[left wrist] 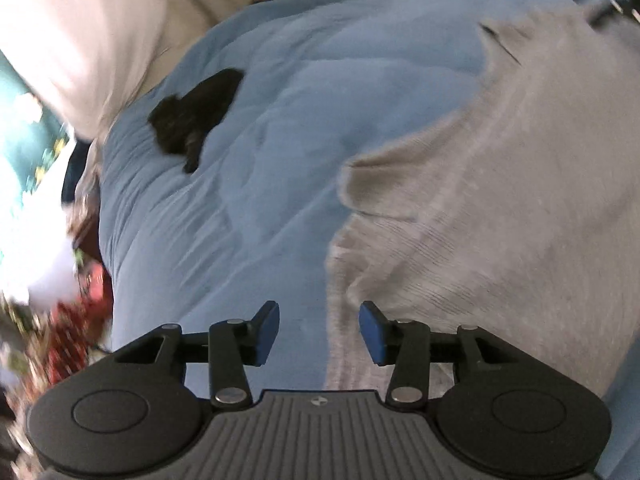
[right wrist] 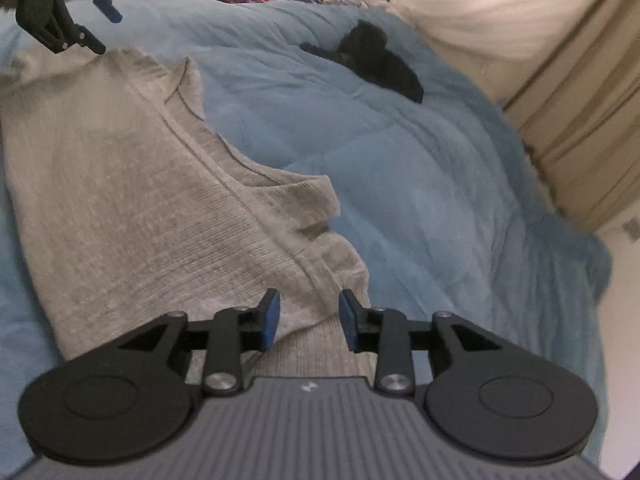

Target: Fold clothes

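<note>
The sweater (right wrist: 132,200) lay spread on the blue bed (right wrist: 420,200), with a black item (right wrist: 380,64) beyond it near the pillow (right wrist: 472,12). Both the left hand-held gripper (left wrist: 319,330) and the right hand-held gripper (right wrist: 308,320) stood apart over the sweater's edge, gripping nothing.

Grey sweater (left wrist: 500,208) cut off at right edge, left-side clutter (left wrist: 48,240) motion-blurred.

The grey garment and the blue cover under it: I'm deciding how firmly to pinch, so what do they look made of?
The grey garment looks like a soft ribbed knit, matte: fine parallel ridges run across it and its edges curl loosely. The blue cover looks like a padded, quilted fabric, possibly cotton or microfibre, matte, with puffy stitched creases. Fibre content can't be told.
</note>
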